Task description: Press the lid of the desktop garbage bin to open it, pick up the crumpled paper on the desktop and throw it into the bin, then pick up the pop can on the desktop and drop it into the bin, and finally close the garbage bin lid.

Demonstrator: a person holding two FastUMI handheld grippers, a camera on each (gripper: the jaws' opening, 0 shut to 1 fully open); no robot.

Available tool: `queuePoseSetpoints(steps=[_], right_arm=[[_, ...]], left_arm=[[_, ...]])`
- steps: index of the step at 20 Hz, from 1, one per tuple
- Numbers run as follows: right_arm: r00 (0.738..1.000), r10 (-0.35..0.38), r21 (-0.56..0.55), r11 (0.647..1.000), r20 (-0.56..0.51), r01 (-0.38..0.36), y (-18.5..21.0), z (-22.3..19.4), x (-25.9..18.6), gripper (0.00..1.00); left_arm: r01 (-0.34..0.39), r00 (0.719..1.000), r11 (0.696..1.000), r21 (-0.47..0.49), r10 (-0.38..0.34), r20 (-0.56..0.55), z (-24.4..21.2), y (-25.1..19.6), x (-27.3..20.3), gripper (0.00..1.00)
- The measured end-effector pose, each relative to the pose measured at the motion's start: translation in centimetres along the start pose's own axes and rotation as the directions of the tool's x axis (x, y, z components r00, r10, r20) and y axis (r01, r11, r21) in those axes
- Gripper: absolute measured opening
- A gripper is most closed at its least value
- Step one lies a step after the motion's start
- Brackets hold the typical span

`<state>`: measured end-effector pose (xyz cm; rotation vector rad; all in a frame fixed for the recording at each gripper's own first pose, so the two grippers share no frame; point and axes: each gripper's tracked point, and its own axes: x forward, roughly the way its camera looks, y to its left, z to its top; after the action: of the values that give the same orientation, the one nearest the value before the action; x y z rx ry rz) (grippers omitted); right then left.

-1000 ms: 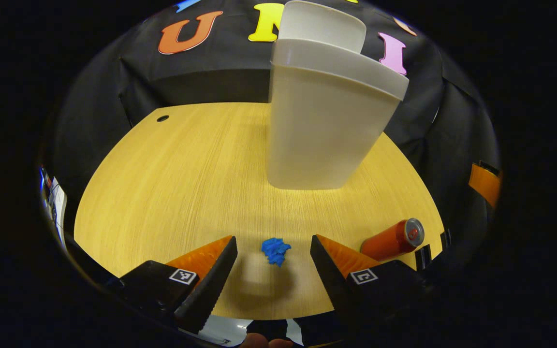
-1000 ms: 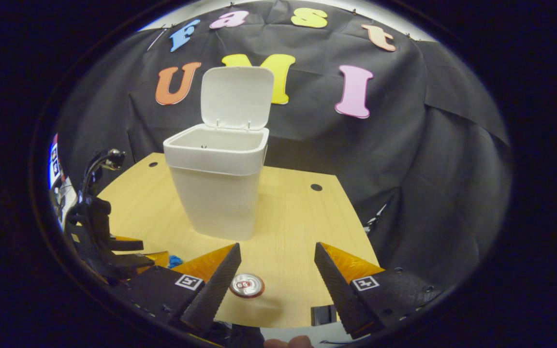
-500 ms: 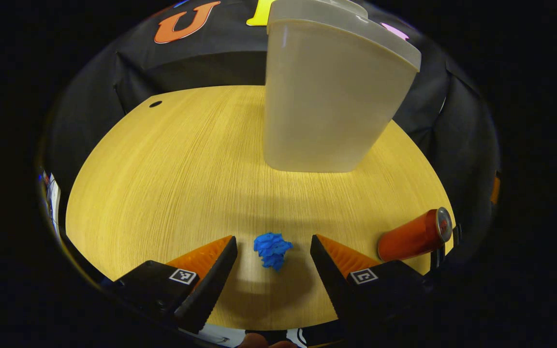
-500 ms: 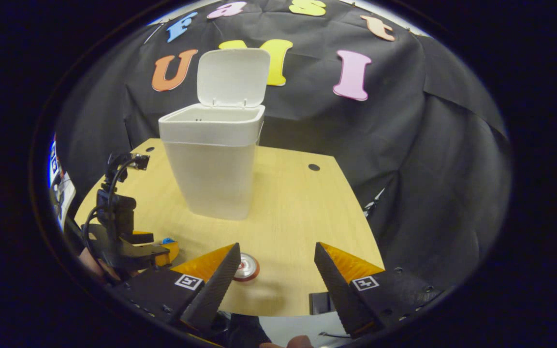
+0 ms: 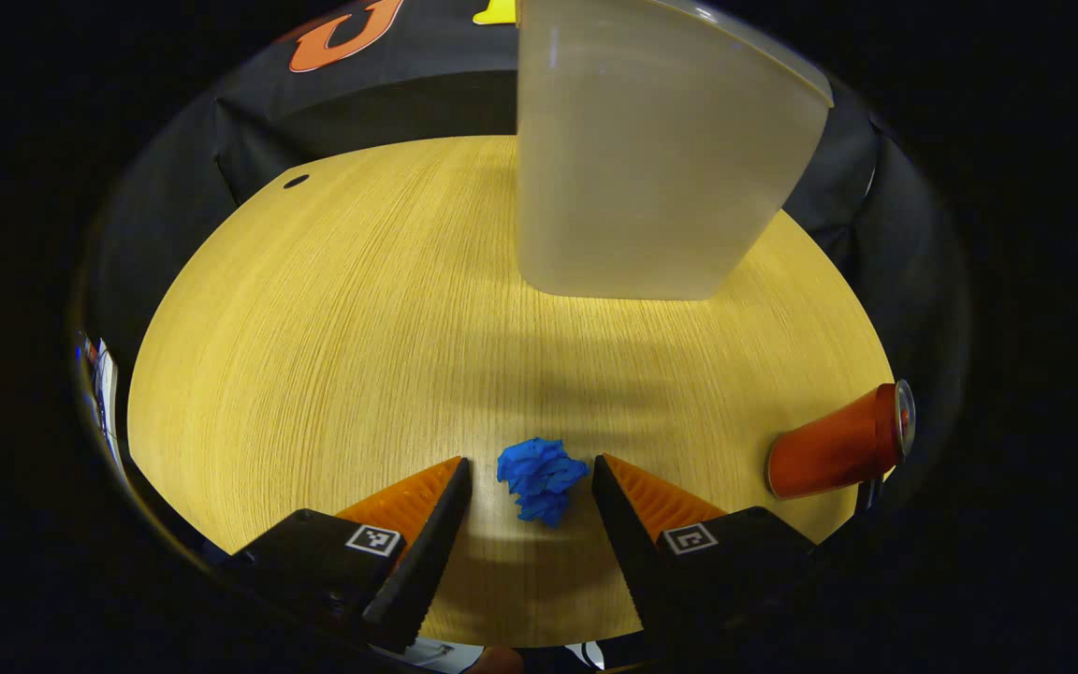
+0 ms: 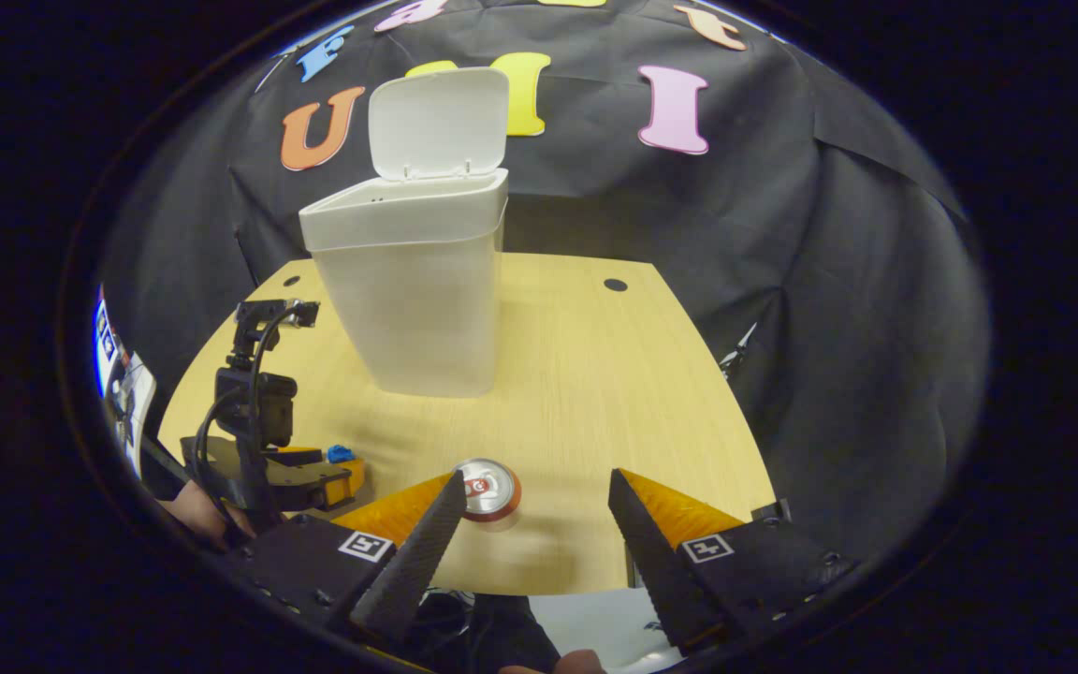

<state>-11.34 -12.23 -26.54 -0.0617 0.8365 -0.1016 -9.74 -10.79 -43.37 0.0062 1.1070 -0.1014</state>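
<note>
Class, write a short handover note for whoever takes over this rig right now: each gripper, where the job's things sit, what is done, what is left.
Left gripper: open, fingers either side of the blue crumpled paper on the desk, not yet closed.
Right gripper: open, empty, near the pop can lying on its side.
Garbage bin: upright, lid open.
Done: lid opened.
Left: bin the paper, then the can, close the lid.

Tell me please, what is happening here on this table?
A person holds a gripper in each hand at a wooden table. The white plastic garbage bin stands with its lid already open. The left gripper has its jaws open around the blue crumpled paper, not yet closed on it. The right gripper waits open near the orange pop can, which lies on its side.
</note>
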Motion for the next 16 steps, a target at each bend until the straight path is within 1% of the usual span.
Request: queuePoseSetpoints(steps=[1, 2, 3, 4, 5, 6, 7, 8, 9, 10, 11, 13, 14, 15, 16], right_arm=[[1.000, 0.003, 0.000, 1.000, -0.007, -0.003, 0.0, -0.3, 0.3, 0.96], [1.000, 0.005, 0.000, 1.000, -0.011, -0.005, 0.1, -0.3, 0.3, 0.96], [1.000, 0.007, 0.000, 1.000, -0.012, -0.007, 0.0, -0.2, 0.6, 0.96], [1.000, 0.011, 0.001, 1.000, -0.018, -0.011, 0.2, -0.1, 1.0, 0.96], [1.000, 0.011, 0.003, 1.000, -0.025, -0.011, 0.2, -0.2, 1.2, 0.99], [1.000, 0.010, 0.007, 1.000, -0.030, -0.009, 0.2, -0.3, 1.4, 0.96], [0.999, 0.010, 0.009, 1.000, -0.036, -0.009, 0.2, -0.5, 1.3, 0.96], [0.999, 0.009, 0.012, 1.000, -0.037, -0.009, 0.3, -0.6, 1.2, 0.96], [0.999, 0.007, 0.012, 1.000, -0.036, -0.006, 0.2, -0.9, 0.9, 0.96], [0.999, 0.003, 0.013, 1.000, -0.036, -0.002, 0.0, -1.2, 0.9, 0.96], [0.999, 0.003, 0.016, 1.000, -0.037, -0.003, 0.0, -1.4, 0.9, 0.96], [0.999, 0.010, 0.036, 0.999, -0.050, -0.008, 0.0, -2.3, 1.0, 0.96], [0.998, 0.013, 0.047, 0.999, -0.059, -0.010, -0.1, -3.0, 1.1, 0.99], [0.998, 0.014, 0.056, 0.998, -0.068, -0.010, -0.1, -3.5, 1.3, 0.99], [0.997, 0.017, 0.063, 0.998, -0.075, -0.012, -0.2, -4.1, 1.7, 0.96]], left_arm=[[-0.007, 1.000, 1.000, 0.009, 0.007, 0.003, 0.3, 0.1, -0.1, 0.81], [-0.012, 1.000, 1.000, 0.018, 0.012, 0.011, 0.7, 0.1, -0.1, 0.77], [-0.016, 1.000, 0.999, 0.028, 0.015, 0.027, 1.2, 0.1, -0.3, 0.69], [-0.025, 0.999, 0.999, 0.037, 0.024, 0.042, 1.7, 0.3, -0.4, 0.66], [-0.027, 0.998, 0.999, 0.042, 0.025, 0.058, 2.3, 0.2, -0.4, 0.54], [-0.023, 0.998, 0.998, 0.051, 0.020, 0.064, 3.0, 0.1, -0.6, 0.50], [-0.019, 0.998, 0.998, 0.060, 0.015, 0.065, 3.6, -0.1, -0.7, 0.42], [-0.016, 0.998, 0.998, 0.064, 0.012, 0.066, 4.3, -0.2, -0.9, 0.40], [-0.012, 0.998, 0.998, 0.065, 0.008, 0.070, 5.1, -0.4, -1.1, 0.42], [-0.006, 0.997, 0.998, 0.066, 0.001, 0.074, 5.9, -0.6, -1.3, 0.35], [-0.001, 0.997, 0.998, 0.064, -0.004, 0.076, 6.8, -0.8, -1.5, 0.31], [0.009, 0.997, 0.999, 0.053, -0.013, 0.070, 8.7, -1.3, -2.1, 0.28], [0.011, 0.997, 0.999, 0.048, -0.014, 0.072, 9.8, -1.6, -2.5, 0.28], [0.013, 0.997, 0.999, 0.046, -0.016, 0.078, 11.1, -1.9, -3.1, 0.28], [0.013, 0.996, 0.999, 0.046, -0.017, 0.090, 12.6, -2.2, -3.7, 0.28]])
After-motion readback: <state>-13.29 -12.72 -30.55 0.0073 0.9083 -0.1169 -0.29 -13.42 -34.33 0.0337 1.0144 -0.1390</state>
